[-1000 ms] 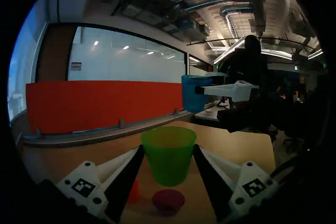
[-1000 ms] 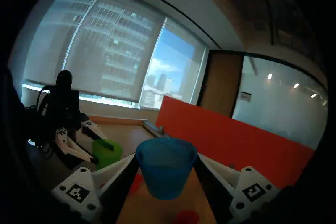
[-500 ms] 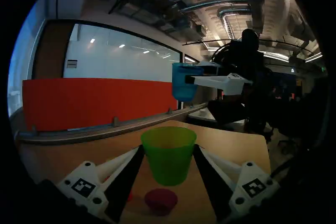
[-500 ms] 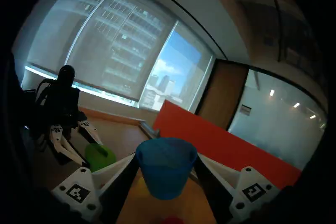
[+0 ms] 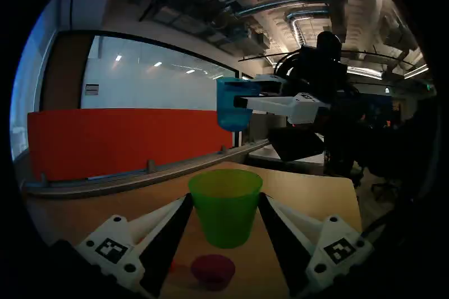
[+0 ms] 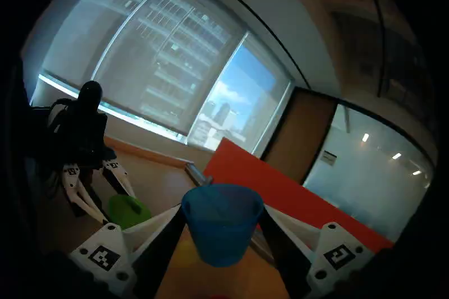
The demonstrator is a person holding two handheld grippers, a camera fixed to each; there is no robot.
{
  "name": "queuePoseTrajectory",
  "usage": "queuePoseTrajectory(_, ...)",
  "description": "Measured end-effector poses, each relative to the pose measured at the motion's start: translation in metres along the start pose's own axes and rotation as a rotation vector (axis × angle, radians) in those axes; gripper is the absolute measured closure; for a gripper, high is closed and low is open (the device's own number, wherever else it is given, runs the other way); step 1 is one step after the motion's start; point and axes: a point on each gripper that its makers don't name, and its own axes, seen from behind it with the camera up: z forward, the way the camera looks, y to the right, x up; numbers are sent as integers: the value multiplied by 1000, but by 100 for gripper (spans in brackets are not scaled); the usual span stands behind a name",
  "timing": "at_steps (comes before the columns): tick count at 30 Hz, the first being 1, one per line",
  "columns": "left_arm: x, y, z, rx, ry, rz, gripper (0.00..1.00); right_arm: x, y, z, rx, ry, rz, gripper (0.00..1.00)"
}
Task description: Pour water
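Left gripper (image 5: 225, 201) clamps green cup (image 5: 225, 217) on both sides, upright, above table (image 5: 320, 187). Right gripper (image 6: 222, 212) grips blue cup (image 6: 222, 234), also upright, higher than green cup and beyond it, well apart. No tilt, no stream visible. Judgement: approach stage; aligning, tipping and pouring all left.

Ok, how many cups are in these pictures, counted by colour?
green cup: 1
blue cup: 1
purple cup: 1
Total: 3 cups. A red sliver low on the table is too hidden to count.
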Motion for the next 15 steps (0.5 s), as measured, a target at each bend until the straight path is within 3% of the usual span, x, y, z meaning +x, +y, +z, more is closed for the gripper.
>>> queuePoseTrajectory(15,4,14,5,-34,10,8,15,13,3,4,0,13,-107,10)
